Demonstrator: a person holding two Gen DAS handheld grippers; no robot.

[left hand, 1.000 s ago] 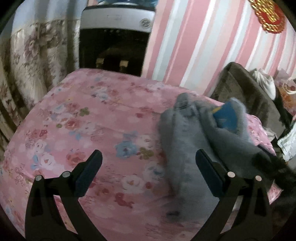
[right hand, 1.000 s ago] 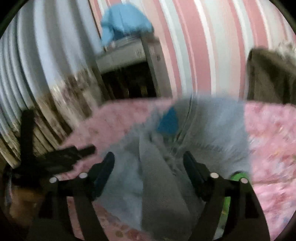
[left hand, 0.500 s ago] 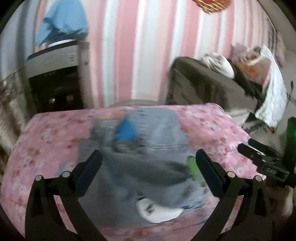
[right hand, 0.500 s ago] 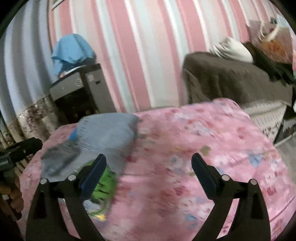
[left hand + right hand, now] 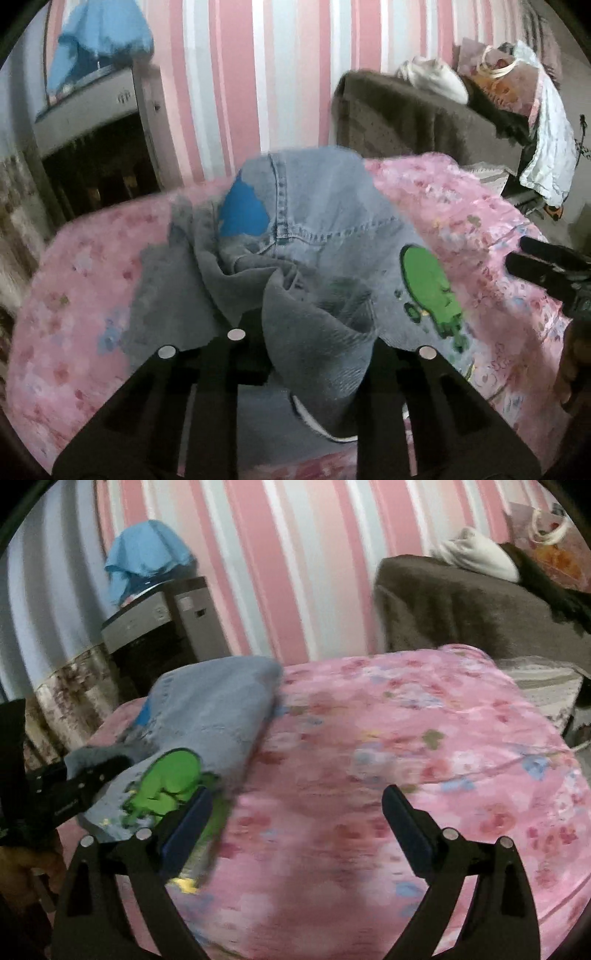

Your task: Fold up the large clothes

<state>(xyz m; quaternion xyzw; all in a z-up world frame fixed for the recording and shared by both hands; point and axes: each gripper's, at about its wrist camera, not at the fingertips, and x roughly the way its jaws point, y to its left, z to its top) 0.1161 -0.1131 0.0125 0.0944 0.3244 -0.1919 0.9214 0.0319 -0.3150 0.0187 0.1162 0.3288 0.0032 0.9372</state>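
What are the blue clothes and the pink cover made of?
The garment looks like faded denim: matte, with stitched seams; its inside seems soft grey fleece. The green patch looks printed or sewn on. The cover looks like thin, smooth floral cotton, though blur leaves that unsure.

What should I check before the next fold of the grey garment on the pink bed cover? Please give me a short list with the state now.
1. Left tool grips the grey garment: ok, cloth is bunched between its closed fingers.
2. Right tool is free for a second grasp: ok, open and holding nothing, over the pink bed cover.
3. Garment lies flat: not ok, it is crumpled, with folds near the blue patch.
4. Green print side within the right tool's reach: ok, it lies beside its left finger.
5. Garment fully on the bed: cannot tell, the near edge is hidden.
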